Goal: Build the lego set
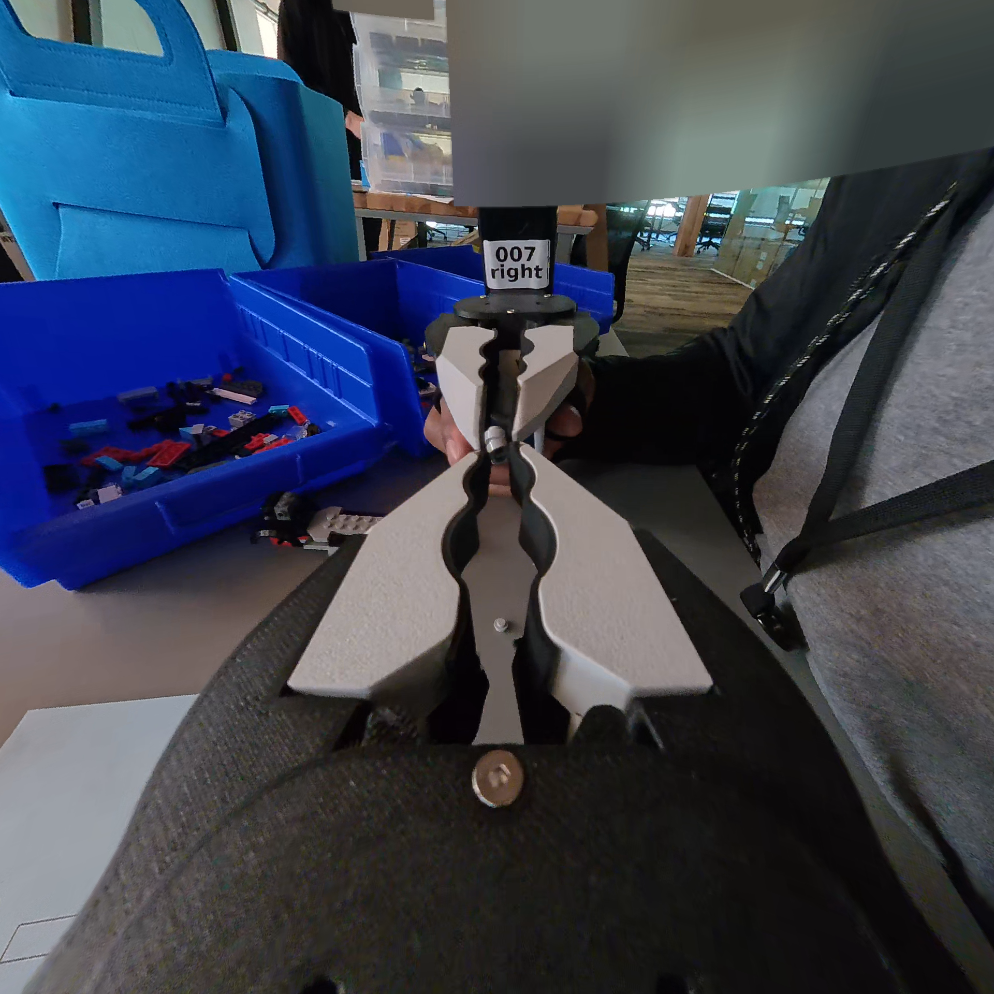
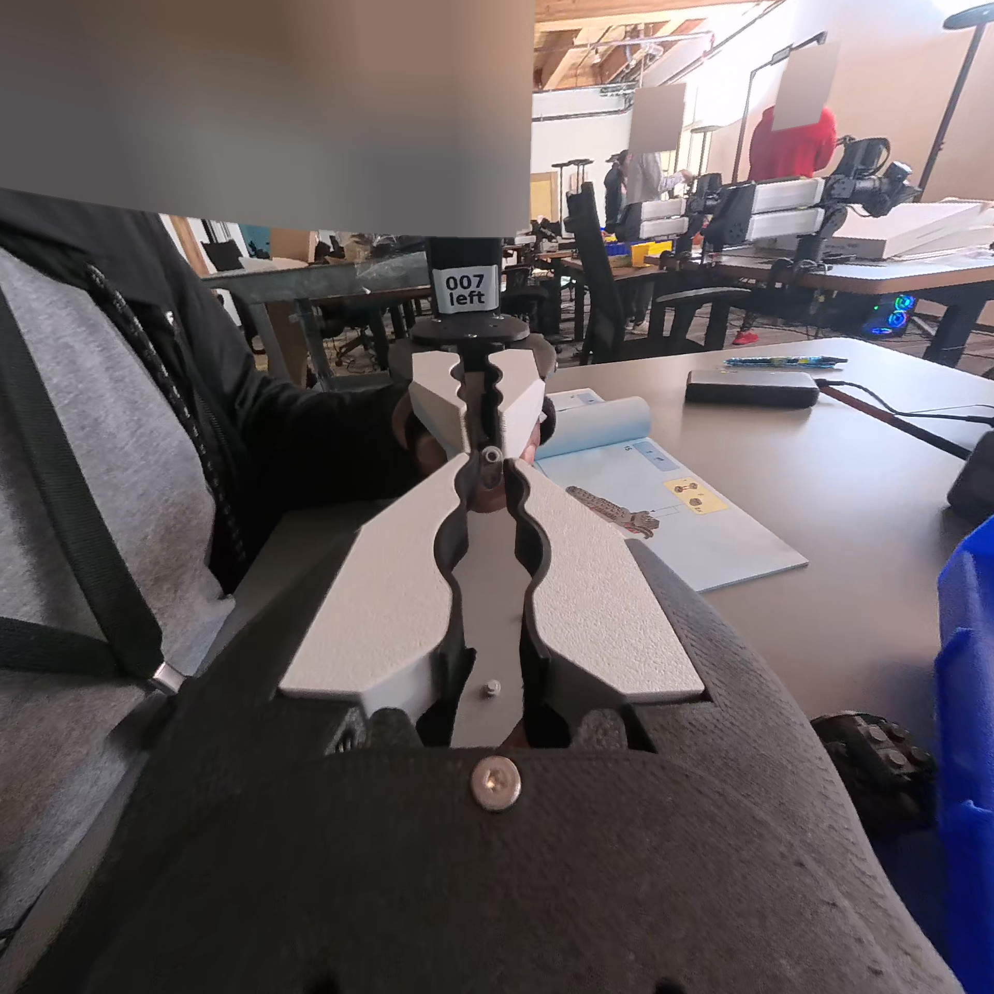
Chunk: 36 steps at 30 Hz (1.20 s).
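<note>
I held the left hand-held gripper (image 1: 497, 470) and right hand-held gripper (image 2: 487, 473) tip to tip, both pinching a small grey pin (image 1: 494, 440); partial model (image 1: 317, 524) lay beside the blue bin (image 1: 215, 484), loose bricks (image 1: 161, 446) unused: I judged the build early

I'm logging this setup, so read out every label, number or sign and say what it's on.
White sticker on the right gripper's black post: printed text, not quoted here.
White sticker on the left gripper's post: the same.
Open instruction booklet on the table: print too small to read.
</note>
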{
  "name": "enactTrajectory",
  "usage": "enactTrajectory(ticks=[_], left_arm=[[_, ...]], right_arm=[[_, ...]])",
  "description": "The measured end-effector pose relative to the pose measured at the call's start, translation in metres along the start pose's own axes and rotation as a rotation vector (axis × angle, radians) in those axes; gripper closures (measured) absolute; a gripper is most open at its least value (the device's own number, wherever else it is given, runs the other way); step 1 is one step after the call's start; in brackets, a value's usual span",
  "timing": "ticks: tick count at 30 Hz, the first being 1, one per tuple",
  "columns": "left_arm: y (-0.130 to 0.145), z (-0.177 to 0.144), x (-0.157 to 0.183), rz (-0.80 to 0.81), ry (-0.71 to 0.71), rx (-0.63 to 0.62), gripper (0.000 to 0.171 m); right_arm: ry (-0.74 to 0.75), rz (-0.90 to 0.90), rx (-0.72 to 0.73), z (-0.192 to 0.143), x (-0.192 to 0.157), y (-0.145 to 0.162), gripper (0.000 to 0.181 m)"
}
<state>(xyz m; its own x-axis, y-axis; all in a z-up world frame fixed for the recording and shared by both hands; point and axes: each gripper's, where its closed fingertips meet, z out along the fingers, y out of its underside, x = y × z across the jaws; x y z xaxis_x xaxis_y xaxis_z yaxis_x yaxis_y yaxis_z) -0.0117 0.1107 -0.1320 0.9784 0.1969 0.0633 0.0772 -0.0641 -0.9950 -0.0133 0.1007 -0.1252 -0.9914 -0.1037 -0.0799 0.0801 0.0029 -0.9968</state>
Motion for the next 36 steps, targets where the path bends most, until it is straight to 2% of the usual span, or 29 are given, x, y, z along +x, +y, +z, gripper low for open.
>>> enactTrajectory(ticks=[10,17,22,24,36], left_arm=[[0.0,0.0,0.008,0.016,0.047,0.008,0.165],[-0.002,-0.001,0.007,-0.039,0.068,0.036,0.165],[-0.006,0.0,-0.002,-0.166,0.048,0.089,0.165],[-0.006,0.002,-0.006,-0.211,0.034,0.102,0.156],[-0.01,0.006,-0.017,-0.292,-0.036,0.173,0.157]], right_arm=[[-0.097,0.129,0.03,0.0,-0.007,0.0,0.173],[-0.129,0.215,0.07,0.0,-0.006,-0.002,0.173],[-0.052,0.196,0.111,-0.001,0.005,-0.007,0.173],[-0.012,0.199,0.146,-0.003,0.011,-0.011,0.173],[0.078,0.196,0.205,-0.001,0.019,-0.014,0.172]])
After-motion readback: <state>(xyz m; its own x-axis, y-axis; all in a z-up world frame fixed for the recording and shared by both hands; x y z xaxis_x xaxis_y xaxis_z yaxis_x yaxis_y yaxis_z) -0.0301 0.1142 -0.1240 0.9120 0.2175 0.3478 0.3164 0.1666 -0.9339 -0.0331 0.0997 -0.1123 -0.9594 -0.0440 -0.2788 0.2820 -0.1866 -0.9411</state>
